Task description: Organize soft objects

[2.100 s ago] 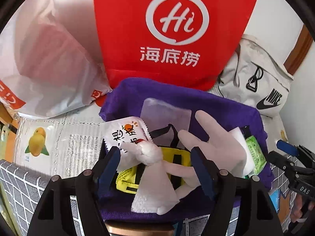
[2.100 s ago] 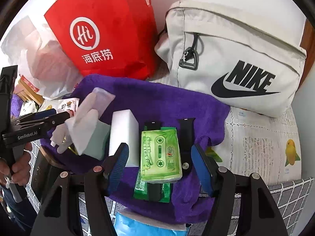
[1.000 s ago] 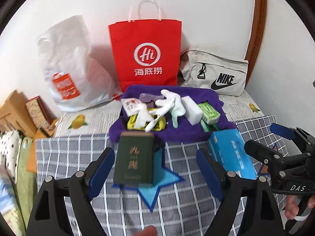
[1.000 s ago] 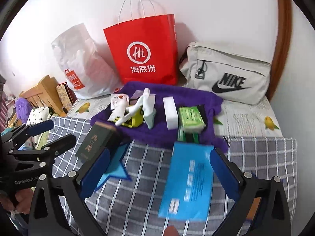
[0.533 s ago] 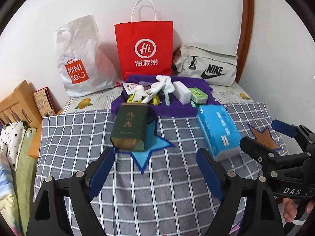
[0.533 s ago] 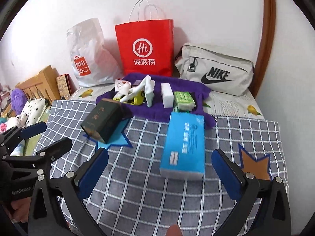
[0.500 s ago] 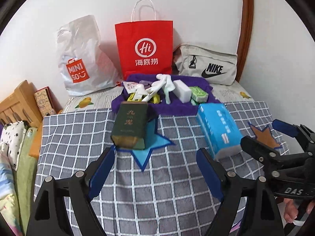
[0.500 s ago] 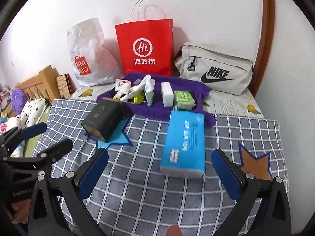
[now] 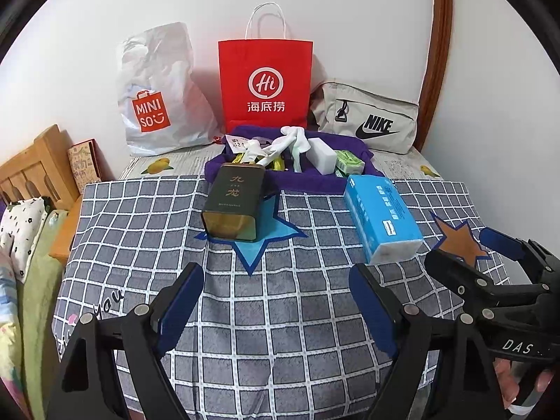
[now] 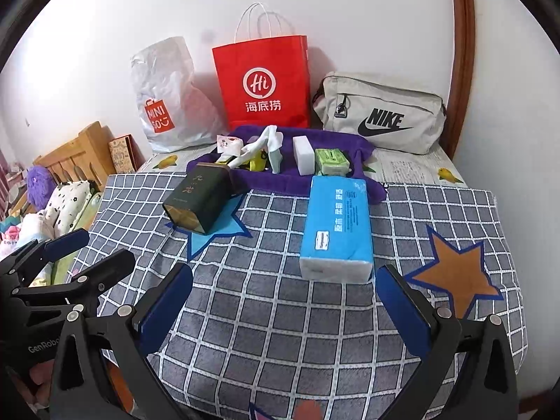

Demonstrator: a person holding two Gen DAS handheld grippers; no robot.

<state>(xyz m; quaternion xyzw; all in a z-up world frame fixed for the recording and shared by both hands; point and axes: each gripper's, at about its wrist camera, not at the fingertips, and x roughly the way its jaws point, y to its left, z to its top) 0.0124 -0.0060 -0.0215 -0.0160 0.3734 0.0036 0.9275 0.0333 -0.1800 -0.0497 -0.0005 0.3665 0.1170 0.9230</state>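
A purple towel (image 9: 308, 183) (image 10: 280, 182) lies at the back of the checked table. On it are a white glove (image 9: 292, 140) (image 10: 266, 141), a white sponge block (image 9: 320, 155) (image 10: 303, 155), a green tissue pack (image 9: 348, 164) (image 10: 330, 161), a yellow item (image 10: 257, 162) and a snack packet (image 9: 236, 143). My left gripper (image 9: 276, 309) is open and empty over the near table. My right gripper (image 10: 285, 308) is open and empty; it also shows in the left wrist view (image 9: 490, 255).
A dark tea tin (image 9: 232, 206) (image 10: 199, 201) and a blue tissue pack (image 9: 381, 217) (image 10: 336, 227) lie in front of the towel. A red paper bag (image 9: 264, 84), a white Miniso bag (image 9: 157, 98) and a grey Nike bag (image 9: 367, 119) stand against the wall. A bed (image 10: 45, 210) is at the left.
Both grippers have pulled back from the towel to the table's near side, and stayed open and empty. In the last half second nothing has visibly moved.
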